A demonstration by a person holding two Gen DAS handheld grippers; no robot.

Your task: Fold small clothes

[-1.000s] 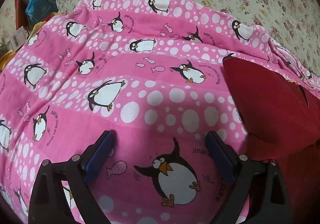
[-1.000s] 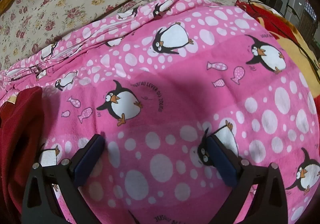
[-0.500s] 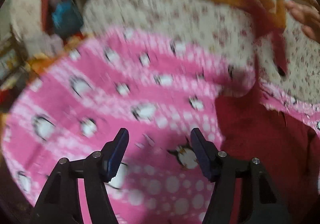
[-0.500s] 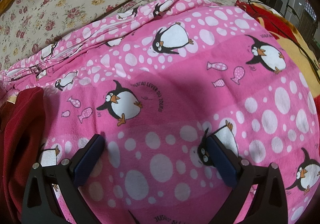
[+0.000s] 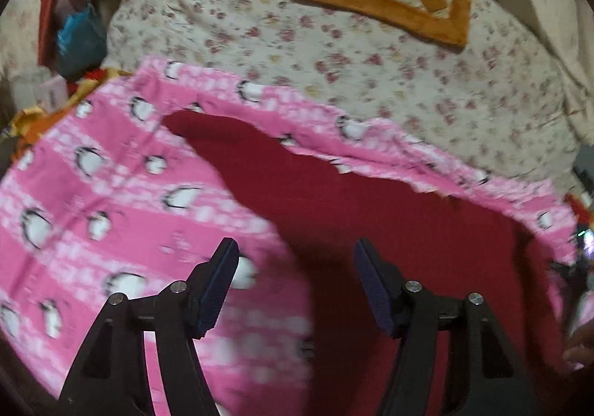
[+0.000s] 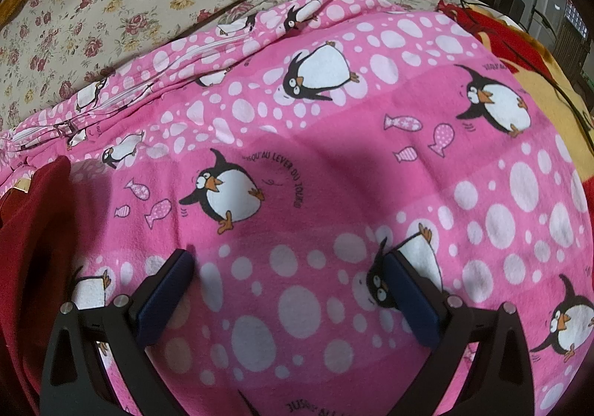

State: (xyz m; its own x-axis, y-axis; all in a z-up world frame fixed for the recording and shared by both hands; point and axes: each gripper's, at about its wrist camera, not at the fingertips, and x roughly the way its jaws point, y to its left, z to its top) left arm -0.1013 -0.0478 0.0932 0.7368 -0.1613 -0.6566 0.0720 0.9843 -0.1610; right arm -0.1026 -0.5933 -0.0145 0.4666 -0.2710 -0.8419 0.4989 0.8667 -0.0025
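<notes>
Left gripper (image 5: 295, 282), jaws wide and empty, hovers over the red garment (image 5: 371, 200) spread on the pink penguin blanket (image 6: 334, 156) on the bed; it apparently stretches toward the far-left edge. Right gripper (image 6: 287, 289), also wide, sits farther off.

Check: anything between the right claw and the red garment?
Only pink penguin blanket, seen in the right wrist view. The open right claw hovers over it; the red garment lies at left.
</notes>
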